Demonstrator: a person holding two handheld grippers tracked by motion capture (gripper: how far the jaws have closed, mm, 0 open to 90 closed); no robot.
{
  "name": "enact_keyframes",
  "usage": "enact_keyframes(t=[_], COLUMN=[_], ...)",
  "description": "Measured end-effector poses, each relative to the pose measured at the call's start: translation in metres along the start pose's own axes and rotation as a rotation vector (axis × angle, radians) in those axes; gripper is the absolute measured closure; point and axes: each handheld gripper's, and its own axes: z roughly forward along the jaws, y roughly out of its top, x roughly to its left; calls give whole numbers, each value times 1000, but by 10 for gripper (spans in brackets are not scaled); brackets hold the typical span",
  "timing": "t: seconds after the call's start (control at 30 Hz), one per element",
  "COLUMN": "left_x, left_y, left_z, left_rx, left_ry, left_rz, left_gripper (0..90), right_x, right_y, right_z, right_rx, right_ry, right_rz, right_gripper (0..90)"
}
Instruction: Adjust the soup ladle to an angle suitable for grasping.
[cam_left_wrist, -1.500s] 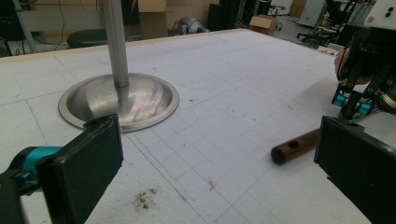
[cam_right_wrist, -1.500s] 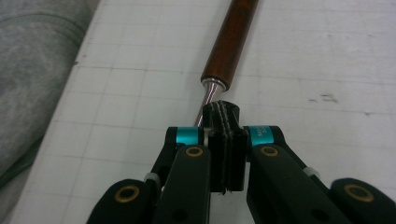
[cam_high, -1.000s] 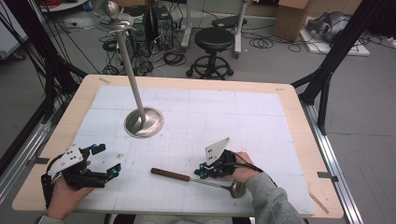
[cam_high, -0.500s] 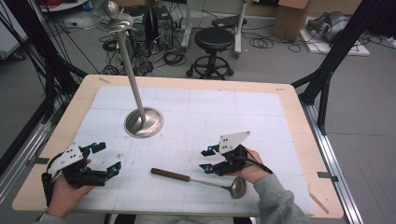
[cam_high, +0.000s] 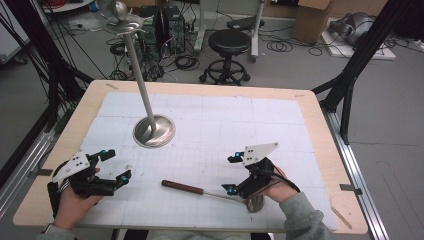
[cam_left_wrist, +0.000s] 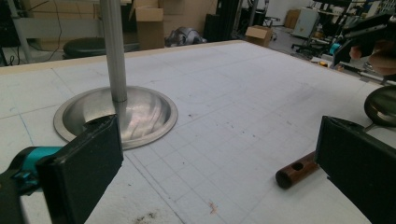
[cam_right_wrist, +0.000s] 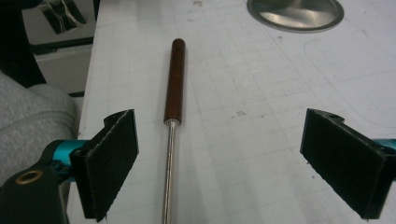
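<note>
A ladle lies flat on the white mat near the front edge, its brown wooden handle (cam_high: 182, 187) pointing left and its metal bowl (cam_high: 256, 203) just under my right hand. My right gripper (cam_high: 230, 174) hovers a little above the thin shaft; its jaws have just been opening and stand open. In the right gripper view (cam_right_wrist: 229, 158) the shaft and handle (cam_right_wrist: 175, 81) run below the gap, close to the left jaw, untouched. My left gripper (cam_high: 116, 164) rests open at the front left, nothing between its jaws (cam_left_wrist: 219, 172); the handle's end (cam_left_wrist: 296, 169) lies beyond them.
A metal stand with a round base (cam_high: 154, 131) and a tall pole rises at the mat's left middle, also in the left gripper view (cam_left_wrist: 116, 114). The wooden table edge (cam_high: 320, 120) frames the mat. A stool and cables are on the floor behind.
My right gripper has let go of the ladle's shaft, opened wide and lifted slightly up and right. The ladle stays on the mat. The left gripper has not moved.
</note>
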Motion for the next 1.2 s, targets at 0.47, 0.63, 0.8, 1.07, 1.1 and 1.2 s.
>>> enact_keyframes(t=[0.47,0.63,0.8,1.07,1.1,1.2], left_x=[0,1,0,0,0,-1], left_y=[-1,-2,-3,-3,-3,-4], left_z=[-1,-3,-5,-9,-9,-9], left_rx=[6,5,11,10,10,12], left_ry=[5,9,12,19,19,21], left_rz=[0,-7,-5,-13,-14,-12], left_gripper=[17,17,17,17,17,17], right_x=[13,16,19,19,19,19], right_y=[9,11,10,12,12,11], right_z=[13,24,32,36,37,39], right_rx=[175,265,344,352,357,387], right_ry=[-74,-46,-26,-30,-25,-11], right_rz=[-1,5,-27,-40,-46,-58], right_gripper=[3,3,7,8,9,42])
